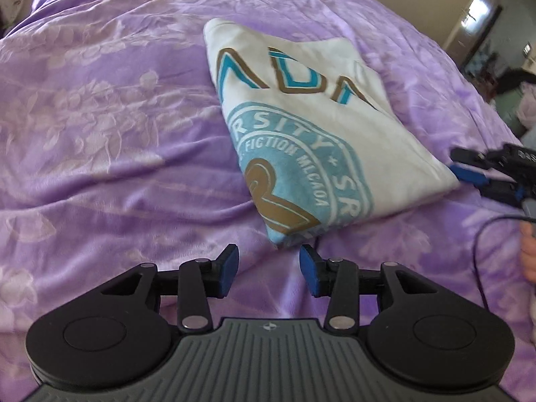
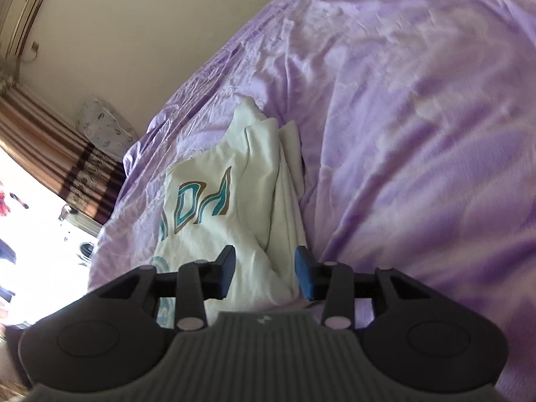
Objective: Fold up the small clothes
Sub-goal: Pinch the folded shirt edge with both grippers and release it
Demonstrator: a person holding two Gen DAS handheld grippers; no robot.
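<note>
A folded white T-shirt (image 1: 311,127) with teal and gold print lies on the purple bedspread (image 1: 110,127). My left gripper (image 1: 269,261) stands open just short of the shirt's near corner, nothing between its blue pads (image 1: 310,269). My right gripper (image 1: 467,165) sits at the shirt's right corner, its jaws apart. In the right wrist view the right gripper (image 2: 264,264) is open over the shirt (image 2: 241,201). The stacked folded edge lies in the gap between the fingers (image 2: 305,273), and the pads do not squeeze it.
The bedspread (image 2: 418,134) is rumpled all around the shirt. A patterned pillow (image 2: 104,130) rests by the wall at the bed's far end. A hand and a black cable (image 1: 482,268) show at the right edge. A striped curtain (image 2: 50,144) hangs by a bright window.
</note>
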